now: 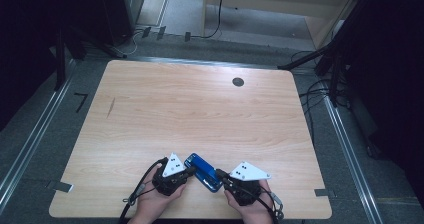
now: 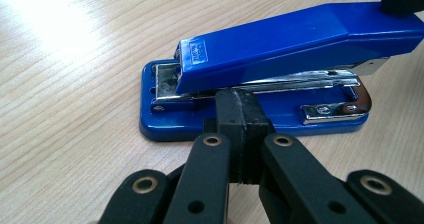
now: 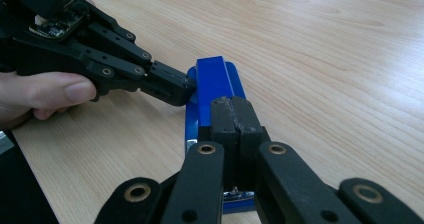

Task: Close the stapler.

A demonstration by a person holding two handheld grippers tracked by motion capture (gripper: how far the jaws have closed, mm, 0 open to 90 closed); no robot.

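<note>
Blue stapler flat on worktop; left gripper jaws closed, empty, bracing stapler's side; right gripper jaws closed, empty, atop stapler's arm, likely pressing

Wooden table and dark surroundings, nothing else lying on the tabletop.
A light wood table with rounded corners is sitting on a grey floor; a round dark grommet is showing near its far right edge and a short dark mark toward the left. Metal rails are running along both sides, black cables are trailing at right, and pale wooden furniture is standing behind.
</note>
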